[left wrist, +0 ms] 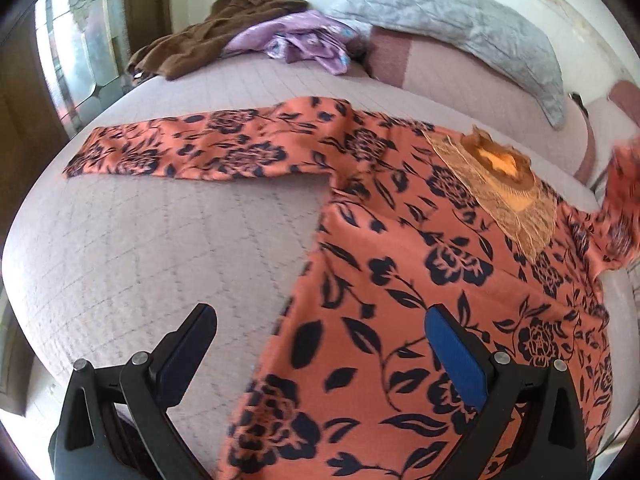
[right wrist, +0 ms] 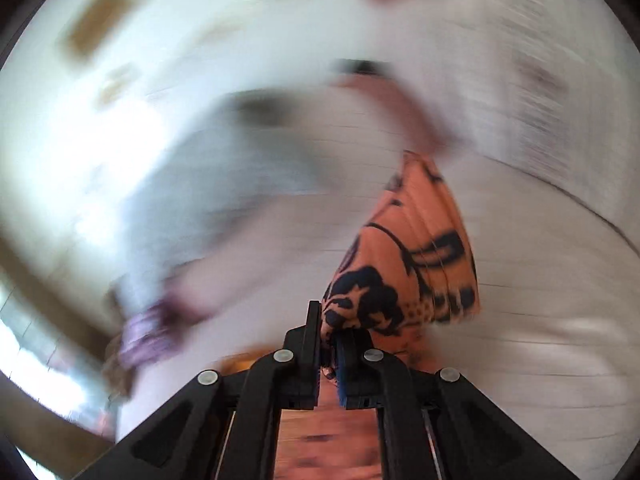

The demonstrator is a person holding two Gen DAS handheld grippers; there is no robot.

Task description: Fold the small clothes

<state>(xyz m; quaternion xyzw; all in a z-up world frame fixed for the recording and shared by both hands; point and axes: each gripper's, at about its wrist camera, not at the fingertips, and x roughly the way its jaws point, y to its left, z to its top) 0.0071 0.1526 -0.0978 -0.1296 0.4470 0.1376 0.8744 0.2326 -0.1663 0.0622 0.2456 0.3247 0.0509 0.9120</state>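
An orange top with a dark flower print (left wrist: 400,264) lies spread flat on the bed, its left sleeve (left wrist: 180,152) stretched out to the left and a gold-trimmed neckline (left wrist: 504,184) toward the pillows. My left gripper (left wrist: 320,316) hovers open above the top's lower left edge, with nothing between its fingers. In the blurred right wrist view my right gripper (right wrist: 330,328) is shut on a bunched fold of the orange sleeve (right wrist: 416,256), which rises in front of it. That lifted sleeve (left wrist: 624,184) shows at the right edge of the left wrist view.
A quilted pale bedspread (left wrist: 140,248) covers the bed. A brown garment (left wrist: 200,36) and a lilac patterned cloth (left wrist: 304,40) lie heaped at the far side. A grey pillow (left wrist: 460,24) leans at the back right. A window (left wrist: 76,52) stands at the left.
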